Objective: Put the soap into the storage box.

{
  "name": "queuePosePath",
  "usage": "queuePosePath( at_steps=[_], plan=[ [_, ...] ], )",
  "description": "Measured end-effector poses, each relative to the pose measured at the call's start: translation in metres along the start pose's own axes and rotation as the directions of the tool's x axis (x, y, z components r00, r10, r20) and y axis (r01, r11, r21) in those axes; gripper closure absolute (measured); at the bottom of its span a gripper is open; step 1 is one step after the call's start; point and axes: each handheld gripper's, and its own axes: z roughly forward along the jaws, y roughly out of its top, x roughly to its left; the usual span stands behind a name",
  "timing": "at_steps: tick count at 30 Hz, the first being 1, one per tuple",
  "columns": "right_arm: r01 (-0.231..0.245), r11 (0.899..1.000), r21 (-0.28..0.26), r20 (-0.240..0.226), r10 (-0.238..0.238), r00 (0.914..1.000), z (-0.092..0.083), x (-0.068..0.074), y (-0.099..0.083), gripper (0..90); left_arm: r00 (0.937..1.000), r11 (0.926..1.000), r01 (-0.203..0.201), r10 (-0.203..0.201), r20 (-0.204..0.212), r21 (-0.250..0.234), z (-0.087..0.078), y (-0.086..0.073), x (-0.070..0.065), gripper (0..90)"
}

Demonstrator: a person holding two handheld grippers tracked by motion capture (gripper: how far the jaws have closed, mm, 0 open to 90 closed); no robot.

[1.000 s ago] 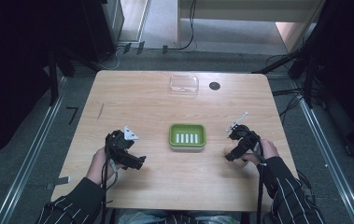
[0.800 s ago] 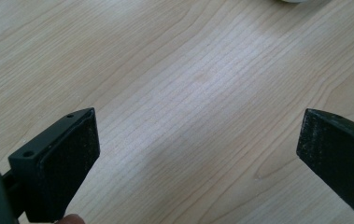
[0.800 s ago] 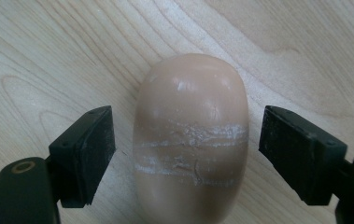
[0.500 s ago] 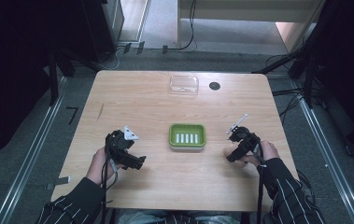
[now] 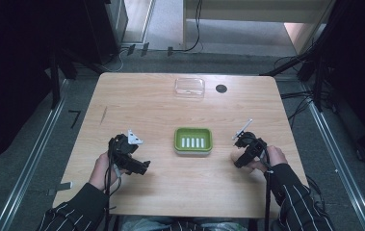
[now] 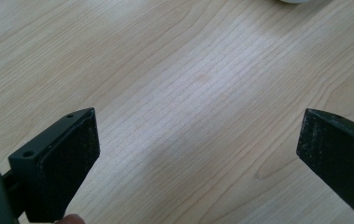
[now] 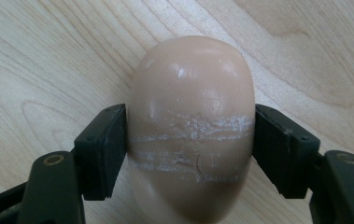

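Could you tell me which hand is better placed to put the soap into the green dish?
The right. Its tongs are shut on the beige oval soap bar, beside the green plastic soap dish. The left tongs are open above bare wooden table.

Green soap dish (image 5: 193,141), beige soap (image 7: 191,126) — black-and-white pinstriped sleeves (image 5: 299,202), pale wood table (image 5: 146,101).

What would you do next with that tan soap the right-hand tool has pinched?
Probably lift it and carry it left toward the green soap dish. The right gripper already has both jaws pressed against the sides of the soap bar, which seems to sit on the wooden table, and the dish sits empty. The left gripper is open over bare wood.
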Motion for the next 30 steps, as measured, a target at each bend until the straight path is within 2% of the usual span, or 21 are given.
queuePosePath(
  at_steps=[17,22,23,26,30],
  plan=[
    [-0.016,1.0,0.012,0.008,0.016,0.9998,0.0017,-0.0002,0.0006,33.1,1.0,1.0,0.002,-0.002,0.001,-0.003,0.0,0.0001,-0.0003,0.0],
    [-0.024,1.0,0.02,0.013,0.024,0.9996,0.0012,0.0001,0.0003,33.4,1.0,1.0,-0.008,0.008,0.005,-0.003,0.0004,0.0006,-0.0012,0.0],
    [-0.023,1.0,0.021,0.016,0.023,0.9996,0.0012,-0.0001,0.0001,33.4,1.0,1.0,0.001,-0.001,0.004,-0.005,0.0006,0.0006,-0.0001,0.0],
    [-0.03,0.999,0.017,0.007,0.03,0.9995,0.0009,-0.0017,-0.0003,33.5,1.0,1.0,-0.001,0.001,0.006,0.007,0.0024,0.001,0.0001,0.0],
    [-0.026,1.0,0.014,0.013,0.026,0.9996,-0.0026,-0.0017,-0.0016,33.5,0.9999,1.0,-0.006,0.006,0.009,-0.002,0.0011,0.0005,-0.0014,0.0]
  ],
)
